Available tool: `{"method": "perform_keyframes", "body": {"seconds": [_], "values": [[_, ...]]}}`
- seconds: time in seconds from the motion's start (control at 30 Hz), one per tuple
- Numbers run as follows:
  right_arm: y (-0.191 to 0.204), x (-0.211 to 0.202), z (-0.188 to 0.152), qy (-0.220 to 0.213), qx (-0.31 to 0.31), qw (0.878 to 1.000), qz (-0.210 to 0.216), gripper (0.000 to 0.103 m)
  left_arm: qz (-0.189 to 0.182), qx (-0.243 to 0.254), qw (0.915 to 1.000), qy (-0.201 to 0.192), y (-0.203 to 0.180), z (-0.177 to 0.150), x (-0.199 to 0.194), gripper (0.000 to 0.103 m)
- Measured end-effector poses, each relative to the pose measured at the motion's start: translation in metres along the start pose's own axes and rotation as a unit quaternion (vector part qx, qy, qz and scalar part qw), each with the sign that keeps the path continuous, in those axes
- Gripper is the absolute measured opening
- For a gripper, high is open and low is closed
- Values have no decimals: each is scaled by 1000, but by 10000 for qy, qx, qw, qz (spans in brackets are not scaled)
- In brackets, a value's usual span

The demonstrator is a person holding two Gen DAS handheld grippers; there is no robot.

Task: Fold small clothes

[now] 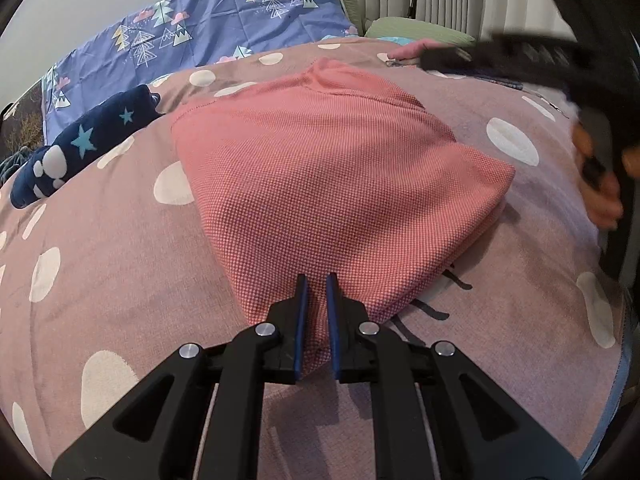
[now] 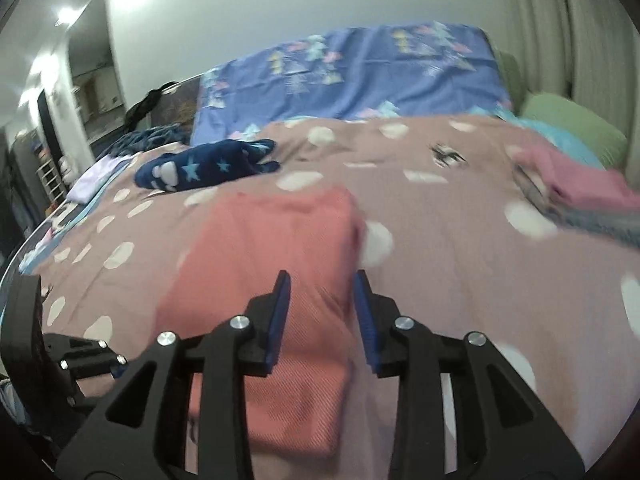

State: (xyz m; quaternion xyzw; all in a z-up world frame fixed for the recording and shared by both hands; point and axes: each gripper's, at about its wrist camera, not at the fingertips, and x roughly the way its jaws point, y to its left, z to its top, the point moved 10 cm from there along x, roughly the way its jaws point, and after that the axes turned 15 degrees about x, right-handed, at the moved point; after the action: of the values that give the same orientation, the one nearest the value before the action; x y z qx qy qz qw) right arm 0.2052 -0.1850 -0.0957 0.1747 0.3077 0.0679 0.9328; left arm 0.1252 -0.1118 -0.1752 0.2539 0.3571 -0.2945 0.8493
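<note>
A coral-pink knit garment (image 1: 320, 184) lies folded on the mauve spotted bedspread (image 1: 100, 280). My left gripper (image 1: 317, 284) is shut on its near corner, the cloth pinched between the blue pads. The right gripper shows blurred at the far right of the left wrist view (image 1: 592, 160), held by a hand. In the right wrist view the same garment (image 2: 280, 280) lies below my right gripper (image 2: 322, 280), which is open and empty above it. That view is motion-blurred. The left gripper (image 2: 80, 360) shows at its lower left.
A navy star-patterned garment (image 1: 80, 140) lies at the far left of the bed, also in the right wrist view (image 2: 208, 164). A pile of pink and blue clothes (image 2: 580, 188) sits at the right. A blue tree-print sheet (image 1: 200, 28) and a green pillow (image 2: 572, 128) lie behind.
</note>
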Motion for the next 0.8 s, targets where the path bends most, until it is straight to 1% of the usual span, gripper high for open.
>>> {"method": "perform_keyframes", "body": {"seconds": [0.07,0.13,0.17,0.2,0.23,0.27,0.3,0.33,0.37,0.4,0.43,0.53,0.6,0.63,0.67,0.7,0.73,0.77,0.8], "values": [[10,15,5,124,-89,9998,108,33,-44,-44,10000,-19,-1,-1,0,11],[15,36,5,386,-134,9989,224,33,-101,-103,9999,-42,0,-1,0,11],[13,47,3,515,-165,9984,194,31,-119,-119,9998,-48,1,-1,0,11],[4,60,1,604,-224,9979,-82,31,-135,-133,9998,-53,0,-1,0,11],[-8,70,1,612,-247,9970,-397,22,-145,-143,9998,-59,0,-1,0,11],[-20,77,1,607,-214,9962,-593,21,-163,-157,9997,-71,0,-1,0,11],[-37,82,2,557,-24,9956,-754,21,-177,-169,9997,-76,1,-1,0,11],[-49,83,3,581,253,9954,-722,31,-199,-189,9996,-83,1,-2,0,11],[-57,82,4,630,597,9948,-527,34,-228,-212,9995,-92,1,-2,0,11],[-61,78,6,638,878,9937,-271,34,-251,-234,9994,-98,2,-2,0,11],[-62,74,8,589,916,9939,-193,33,-279,-259,9992,-104,3,-2,0,11],[-59,64,13,449,712,9963,-192,33,-299,-277,9991,-108,4,-2,1,11],[-57,62,16,520,769,9956,-97,35,-282,-267,9992,-119,5,-1,-1,11],[-56,63,18,586,833,9948,-43,38,-326,-329,9988,-151,6,1,-3,12],[-54,65,21,678,907,9936,25,38,-480,-460,9976,-216,7,3,-7,12],[-52,67,24,724,919,9931,51,38,-730,-660,9945,-350,10,8,-14,12],[-50,70,30,767,894,9930,72,41,-856,-812,9918,-484,15,13,-20,13],[-48,73,34,786,858,9932,66,43,-828,-930,9904,-606,25,19,-27,14],[-45,74,40,753,799,9939,53,43,-656,-960,9909,-671,37,26,-31,21]]}}
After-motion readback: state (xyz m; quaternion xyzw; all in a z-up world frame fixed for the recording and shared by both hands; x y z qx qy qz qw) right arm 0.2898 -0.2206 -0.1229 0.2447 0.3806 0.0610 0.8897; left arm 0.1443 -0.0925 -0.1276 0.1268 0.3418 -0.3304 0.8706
